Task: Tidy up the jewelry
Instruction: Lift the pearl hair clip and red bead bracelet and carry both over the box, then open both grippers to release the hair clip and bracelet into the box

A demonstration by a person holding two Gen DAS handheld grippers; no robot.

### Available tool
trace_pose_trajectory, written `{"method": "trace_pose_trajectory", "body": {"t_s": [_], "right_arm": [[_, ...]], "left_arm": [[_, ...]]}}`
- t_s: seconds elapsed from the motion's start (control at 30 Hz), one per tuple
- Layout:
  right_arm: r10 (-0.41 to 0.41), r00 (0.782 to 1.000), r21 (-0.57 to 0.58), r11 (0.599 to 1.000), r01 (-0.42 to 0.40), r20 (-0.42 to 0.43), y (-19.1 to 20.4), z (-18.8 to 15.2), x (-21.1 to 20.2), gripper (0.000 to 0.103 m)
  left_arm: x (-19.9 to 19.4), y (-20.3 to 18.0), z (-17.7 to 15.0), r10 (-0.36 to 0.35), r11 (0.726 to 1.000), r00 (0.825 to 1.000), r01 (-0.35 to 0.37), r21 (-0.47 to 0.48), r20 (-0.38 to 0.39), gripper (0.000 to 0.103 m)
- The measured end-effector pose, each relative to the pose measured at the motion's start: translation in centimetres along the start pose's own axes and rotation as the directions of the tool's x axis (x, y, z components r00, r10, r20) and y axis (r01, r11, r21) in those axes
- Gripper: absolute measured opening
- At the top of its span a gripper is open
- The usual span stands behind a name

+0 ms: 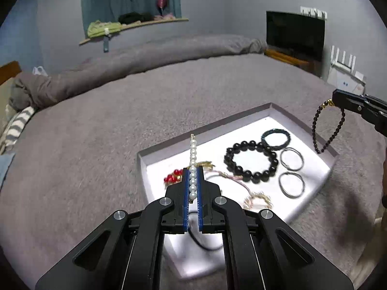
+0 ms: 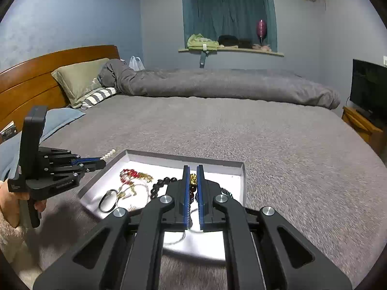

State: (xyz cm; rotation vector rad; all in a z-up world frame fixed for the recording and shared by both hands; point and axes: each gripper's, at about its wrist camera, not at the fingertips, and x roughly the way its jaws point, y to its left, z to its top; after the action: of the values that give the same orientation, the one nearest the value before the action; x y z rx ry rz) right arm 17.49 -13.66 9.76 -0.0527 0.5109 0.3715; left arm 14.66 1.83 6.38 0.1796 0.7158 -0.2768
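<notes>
White tray (image 1: 154, 154) rests on grey bedspread (image 1: 96, 125), wide bare cover beyond its far and left edges, rolled duvet (image 2: 229, 84) along far side. Left gripper (image 1: 192, 171) clamped on pearl strand (image 1: 192, 154), raised above tray's left edge. Right gripper (image 2: 192, 181) clamped on dark beaded bracelet (image 1: 326, 130) dangling over tray's right edge. In tray: one chunky black bead bracelet (image 1: 251, 162), three thin dark rings (image 1: 291, 183), one red bead piece (image 1: 173, 177).

occl: tray (image 1: 302, 117) near part hid by left hand-held gripper (image 1: 192, 171) | blur: gold chain (image 1: 257, 199)
</notes>
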Motion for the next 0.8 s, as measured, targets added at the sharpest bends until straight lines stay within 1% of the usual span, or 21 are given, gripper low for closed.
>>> {"method": "trace_pose_trajectory", "body": {"t_s": [0.17,0.23,0.3,0.37,0.47,0.53,0.63,0.67,0.8], "right_arm": [[0.004,1.0,0.021,1.0,-0.003,-0.03,-0.2,1.1,4.0,0.006],[0.013,0.999,0.039,0.999,-0.011,-0.043,-0.3,1.4,5.7,0.006],[0.036,0.998,0.07,0.997,-0.032,-0.06,-0.4,1.5,7.4,0.006],[0.049,0.996,0.092,0.995,-0.042,-0.08,-0.5,1.6,9.0,0.006],[0.048,0.991,0.124,0.992,-0.033,-0.125,-0.9,1.3,10.8,0.006],[0.039,0.988,0.131,0.991,-0.02,-0.149,-1.2,1.0,11.4,0.006],[-0.001,0.984,0.122,0.992,0.023,-0.18,-1.6,0.4,12.0,0.006],[-0.003,0.982,0.126,0.992,0.027,-0.19,-1.8,0.3,12.2,0.006],[0.0,0.972,0.15,0.988,0.036,-0.235,-2.5,-0.3,12.9,0.006]], "left_arm": [[3.5,0.2,2.0,-0.001,1.0,0.997,0.002,0.016,-0.074,0.006],[5.0,-0.3,2.4,0.011,0.999,0.994,-0.006,0.046,-0.106,0.006],[6.1,-0.7,2.7,0.019,0.998,0.992,-0.011,0.062,-0.126,0.006],[7.0,-1.0,2.9,0.012,0.998,0.989,-0.002,0.068,-0.146,0.006],[7.9,-1.2,2.9,0.003,0.997,0.985,0.01,0.075,-0.174,0.006],[8.6,-1.2,2.7,0.001,0.997,0.981,0.014,0.075,-0.194,0.006],[9.2,-1.3,2.5,0.011,0.996,0.977,0.007,0.084,-0.213,0.006],[9.3,-1.2,2.3,0.02,0.996,0.976,-0.001,0.085,-0.215,0.006],[9.8,-0.7,2.1,0.014,0.998,0.974,0.001,0.063,-0.227,0.006]]}}
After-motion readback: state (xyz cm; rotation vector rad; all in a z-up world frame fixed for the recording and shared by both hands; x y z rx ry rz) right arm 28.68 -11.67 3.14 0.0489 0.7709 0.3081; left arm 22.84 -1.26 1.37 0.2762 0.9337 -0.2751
